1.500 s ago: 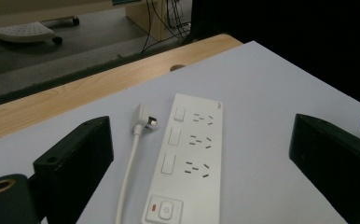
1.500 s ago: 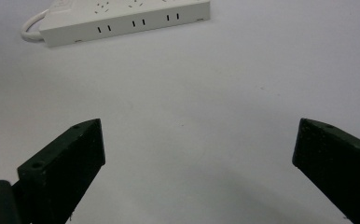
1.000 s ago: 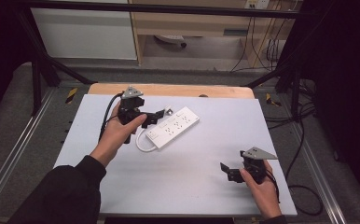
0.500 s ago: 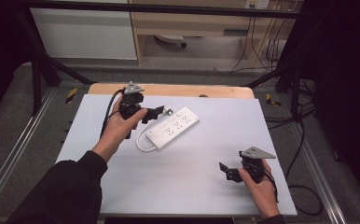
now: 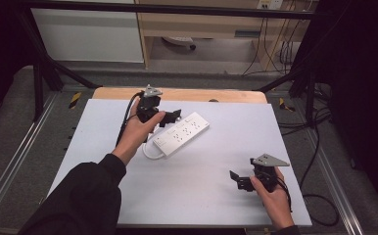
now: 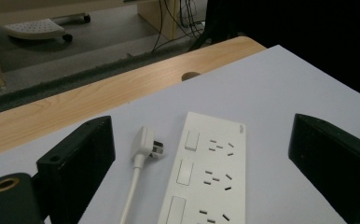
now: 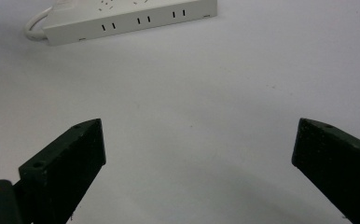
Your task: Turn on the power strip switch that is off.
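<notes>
Approaching from the strip's far left, the left gripper (image 5: 173,116) hovered with its jaws spread wide and empty just beside the white rectangular plastic power strip (image 5: 181,134). The strip lay flat on the white tabletop (image 5: 192,196), toward its far half, with its long axis running diagonally from near-left to far-right. In the left gripper view the strip (image 6: 208,172) sat between the two jaws, its length pointing away from the camera. The white angled plug (image 6: 146,142) on its white cord (image 6: 130,196) lay just beside the strip's left edge, unplugged. The strip showed rocker switches and socket slots on its top face. The right gripper (image 5: 240,180), also released and empty, rested well apart at the near right, so the left gripper was nearer.
</notes>
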Available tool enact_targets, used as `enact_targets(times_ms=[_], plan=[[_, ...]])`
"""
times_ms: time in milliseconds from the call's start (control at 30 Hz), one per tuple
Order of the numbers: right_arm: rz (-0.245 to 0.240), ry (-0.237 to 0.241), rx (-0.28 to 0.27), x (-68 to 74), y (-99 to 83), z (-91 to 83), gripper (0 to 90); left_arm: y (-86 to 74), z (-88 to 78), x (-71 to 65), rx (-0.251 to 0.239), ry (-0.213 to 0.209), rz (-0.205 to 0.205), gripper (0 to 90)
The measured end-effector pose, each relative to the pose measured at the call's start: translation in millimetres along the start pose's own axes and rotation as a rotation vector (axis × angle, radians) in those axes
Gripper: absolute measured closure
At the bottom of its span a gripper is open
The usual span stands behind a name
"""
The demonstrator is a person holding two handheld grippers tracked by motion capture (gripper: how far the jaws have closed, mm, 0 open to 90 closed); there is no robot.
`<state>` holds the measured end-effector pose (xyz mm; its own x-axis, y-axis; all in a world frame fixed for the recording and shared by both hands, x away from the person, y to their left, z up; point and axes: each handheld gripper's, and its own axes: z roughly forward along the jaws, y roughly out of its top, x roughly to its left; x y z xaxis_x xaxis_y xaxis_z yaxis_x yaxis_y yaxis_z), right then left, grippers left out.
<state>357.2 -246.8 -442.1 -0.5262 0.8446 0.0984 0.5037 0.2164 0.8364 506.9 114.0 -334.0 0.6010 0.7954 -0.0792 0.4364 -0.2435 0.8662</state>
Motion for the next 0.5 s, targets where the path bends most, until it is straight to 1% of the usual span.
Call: enact_targets(times_ms=[267, 367, 500], plan=[[-0.008, 0.007, -0.001, 0.5, 0.4, 0.4, 3.2, -5.2, 24.5, -3.8, 0.011, -0.002, -0.008, 8.2], [-0.009, 0.01, -0.003, 0.3, 0.6, 0.0, 3.2, -7.1, 33.0, -4.6, 0.017, 0.0, -0.002, 8.3], [-0.007, 0.014, -0.005, 0.5, 0.8, 0.3, 3.2, -8.6, 40.7, -5.0, 0.025, 0.005, -0.005, 8.5]])
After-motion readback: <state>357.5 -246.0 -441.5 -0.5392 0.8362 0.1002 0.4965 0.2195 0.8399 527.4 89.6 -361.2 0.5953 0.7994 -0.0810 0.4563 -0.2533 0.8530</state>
